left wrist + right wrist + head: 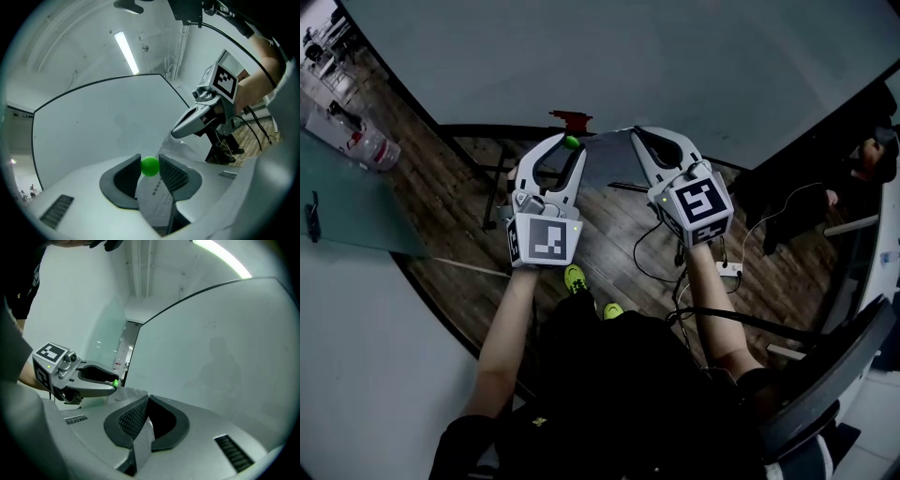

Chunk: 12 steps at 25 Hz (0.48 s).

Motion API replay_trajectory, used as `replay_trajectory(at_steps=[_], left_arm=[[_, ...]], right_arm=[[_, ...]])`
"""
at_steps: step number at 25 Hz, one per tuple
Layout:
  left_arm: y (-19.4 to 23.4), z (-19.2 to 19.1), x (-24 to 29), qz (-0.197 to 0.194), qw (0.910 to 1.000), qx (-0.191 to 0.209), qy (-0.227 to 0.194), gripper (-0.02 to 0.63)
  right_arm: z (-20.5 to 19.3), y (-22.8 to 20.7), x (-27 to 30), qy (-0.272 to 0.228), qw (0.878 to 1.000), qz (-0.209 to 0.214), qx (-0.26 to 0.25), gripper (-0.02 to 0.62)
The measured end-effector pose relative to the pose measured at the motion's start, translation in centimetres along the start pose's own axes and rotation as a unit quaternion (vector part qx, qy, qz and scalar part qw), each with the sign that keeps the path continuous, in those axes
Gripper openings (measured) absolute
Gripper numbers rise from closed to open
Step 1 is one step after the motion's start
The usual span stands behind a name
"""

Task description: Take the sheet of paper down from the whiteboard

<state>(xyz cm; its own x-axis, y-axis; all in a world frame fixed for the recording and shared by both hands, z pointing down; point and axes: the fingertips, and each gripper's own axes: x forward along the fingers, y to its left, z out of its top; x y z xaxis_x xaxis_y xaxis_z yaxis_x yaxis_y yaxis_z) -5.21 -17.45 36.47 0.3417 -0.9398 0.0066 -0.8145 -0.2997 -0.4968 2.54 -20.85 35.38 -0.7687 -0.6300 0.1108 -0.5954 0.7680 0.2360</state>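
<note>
The sheet of paper (pixel 611 161) hangs off the whiteboard (pixel 628 66), stretched between my two grippers. My left gripper (pixel 570 141) is shut on a small green ball magnet (pixel 150 166); the printed paper (pixel 157 197) runs under the ball, between the jaws. My right gripper (pixel 639 134) is shut on the other edge of the paper (pixel 143 439). In the left gripper view the right gripper (pixel 199 119) shows at the right, holding the crumpled far corner. In the right gripper view the left gripper (pixel 91 380) shows at the left, in front of the bare whiteboard (pixel 225 348).
A red fitting (pixel 570 119) sits at the whiteboard's lower edge. Cables and a white power strip (pixel 728 268) lie on the wooden floor. A glass panel (pixel 347 206) stands at left, a chair (pixel 825 375) at lower right, a seated person (pixel 862 159) at far right.
</note>
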Motion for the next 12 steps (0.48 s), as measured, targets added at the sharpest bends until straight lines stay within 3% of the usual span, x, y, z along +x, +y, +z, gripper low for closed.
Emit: replay_trajectory(at_steps=[12], left_arm=[[-3.4,2.0,-2.8,0.012,0.9999,0.006,0.007,0.138]], right_arm=[[0.0,1.1,-4.3,-0.015,1.0,0.014,0.007,0.011]])
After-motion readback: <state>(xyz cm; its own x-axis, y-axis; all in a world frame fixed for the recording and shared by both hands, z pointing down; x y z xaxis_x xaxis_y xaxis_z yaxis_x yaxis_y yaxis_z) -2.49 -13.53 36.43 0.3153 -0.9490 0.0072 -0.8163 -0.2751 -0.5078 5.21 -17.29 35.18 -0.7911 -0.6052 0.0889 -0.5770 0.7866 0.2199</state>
